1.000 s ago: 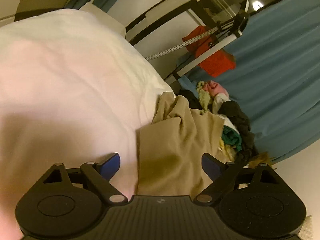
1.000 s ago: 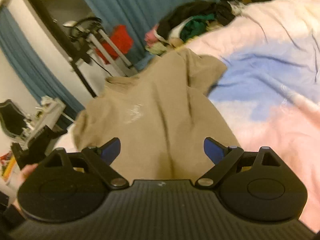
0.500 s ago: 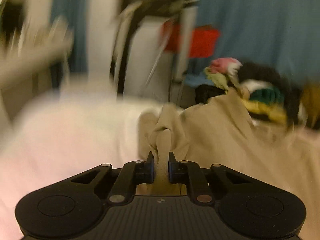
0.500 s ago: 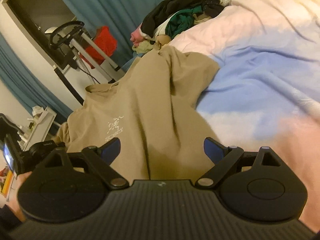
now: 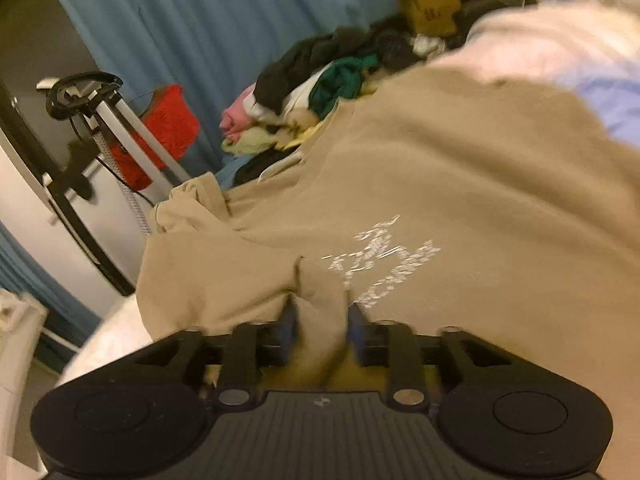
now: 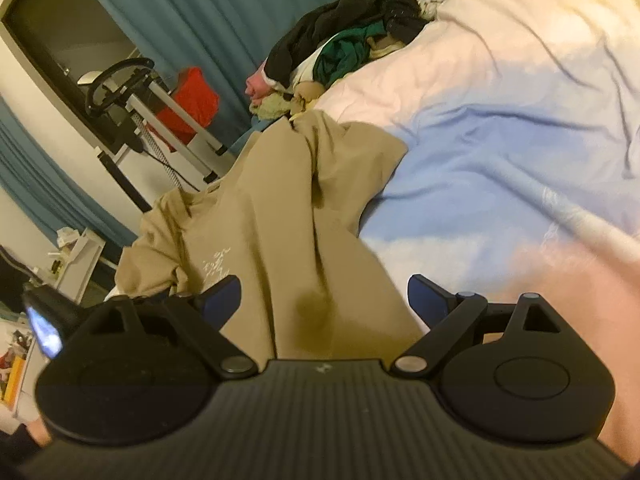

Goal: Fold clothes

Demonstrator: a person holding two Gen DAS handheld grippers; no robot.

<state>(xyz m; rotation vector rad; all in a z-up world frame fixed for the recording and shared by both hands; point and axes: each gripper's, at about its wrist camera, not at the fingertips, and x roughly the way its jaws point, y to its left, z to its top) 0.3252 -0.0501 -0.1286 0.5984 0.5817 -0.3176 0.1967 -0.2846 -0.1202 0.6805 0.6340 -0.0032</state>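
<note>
Fabric of the tan shirt [image 5: 460, 184] sits clamped in the left tool [image 5: 320, 330]; right tool [image 6: 324, 300] gapes apart.

I see the t-shirt [image 6: 280, 216] lying on the bed [image 6: 500, 128]; the clothes pile [image 6: 340, 52] sits behind it at twelve o'clock.

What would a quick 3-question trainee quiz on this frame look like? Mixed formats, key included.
1. True or false: the left gripper is shut on a pinch of the tan shirt.
2. The right gripper is: A) shut on the shirt, B) open over the shirt, C) holding a sock.
3. Fill in: the pile of clothes lies on the bed in front of a ____ curtain.

Key: 1 true; 2 B; 3 blue.
</note>
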